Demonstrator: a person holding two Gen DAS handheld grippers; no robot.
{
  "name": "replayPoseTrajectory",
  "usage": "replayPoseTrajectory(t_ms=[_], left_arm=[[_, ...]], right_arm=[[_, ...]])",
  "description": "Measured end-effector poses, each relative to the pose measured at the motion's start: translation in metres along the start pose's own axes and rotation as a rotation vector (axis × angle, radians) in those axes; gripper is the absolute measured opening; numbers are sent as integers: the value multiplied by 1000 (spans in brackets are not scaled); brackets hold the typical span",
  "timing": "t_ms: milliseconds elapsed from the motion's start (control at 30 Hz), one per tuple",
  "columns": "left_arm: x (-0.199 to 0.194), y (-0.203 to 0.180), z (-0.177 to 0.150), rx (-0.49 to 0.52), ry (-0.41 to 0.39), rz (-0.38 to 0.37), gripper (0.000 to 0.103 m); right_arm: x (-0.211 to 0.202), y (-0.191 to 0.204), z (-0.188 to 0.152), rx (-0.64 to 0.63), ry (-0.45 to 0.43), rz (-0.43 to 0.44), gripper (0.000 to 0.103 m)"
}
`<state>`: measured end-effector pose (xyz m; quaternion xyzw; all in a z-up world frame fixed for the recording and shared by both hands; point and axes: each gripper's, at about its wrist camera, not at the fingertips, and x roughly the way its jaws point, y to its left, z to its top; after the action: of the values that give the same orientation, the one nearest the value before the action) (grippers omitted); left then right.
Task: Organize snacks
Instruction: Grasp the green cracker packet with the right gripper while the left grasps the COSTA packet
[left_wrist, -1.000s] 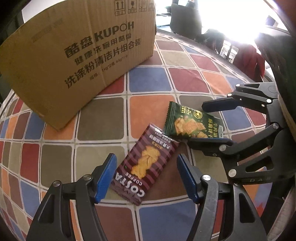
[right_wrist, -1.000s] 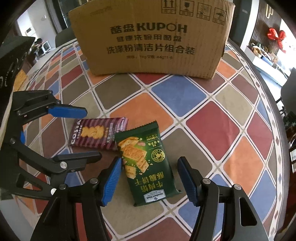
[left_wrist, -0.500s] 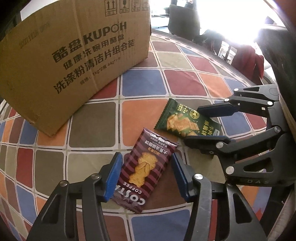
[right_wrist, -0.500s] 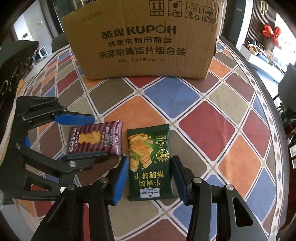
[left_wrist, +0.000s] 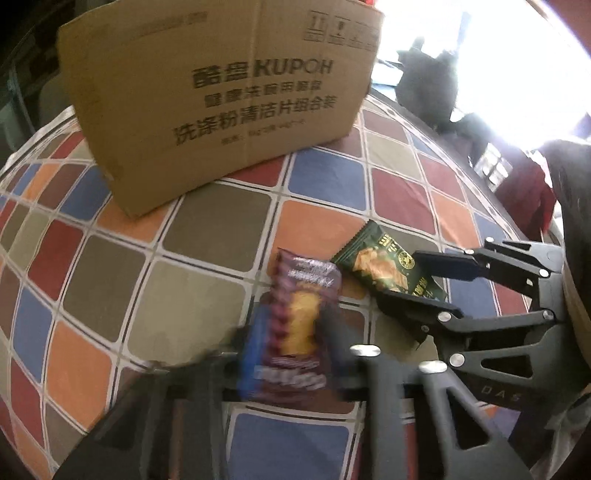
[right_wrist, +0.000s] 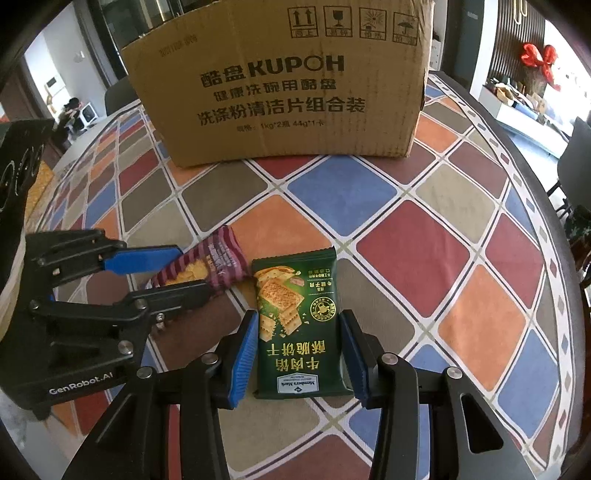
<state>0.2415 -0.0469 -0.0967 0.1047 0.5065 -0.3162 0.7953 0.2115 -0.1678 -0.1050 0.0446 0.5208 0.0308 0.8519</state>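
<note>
Right gripper (right_wrist: 297, 354) jaws were closing on the green cracker pack (right_wrist: 301, 328), long axis running near-to-far between them, left gripper (left_wrist: 291, 332) pinching the maroon Costa pack (left_wrist: 299, 325) just left, cardboard box (right_wrist: 280, 85) farther back.

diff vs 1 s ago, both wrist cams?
The left hand-held gripper closed onto the purple Costa snack packet, now squeezed and tilted up. The right hand-held gripper is closing around the green cracker packet, pads at its edges. The KUPOH cardboard box and the packets' spots on the tablecloth are unchanged.
</note>
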Motion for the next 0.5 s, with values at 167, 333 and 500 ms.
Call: replayPoseTrajectory(t_ms=[167, 333, 500], left_arm=[[-2, -1, -1, 10, -7, 36, 24], [-7, -11, 0, 54, -19, 51, 47], [2, -17, 2, 85, 9, 53, 48]], right_arm=[[0, 0, 0, 1, -6, 9, 45], [-2, -3, -1, 8, -15, 5, 45], [-5, -6, -4, 18, -28, -11, 45]])
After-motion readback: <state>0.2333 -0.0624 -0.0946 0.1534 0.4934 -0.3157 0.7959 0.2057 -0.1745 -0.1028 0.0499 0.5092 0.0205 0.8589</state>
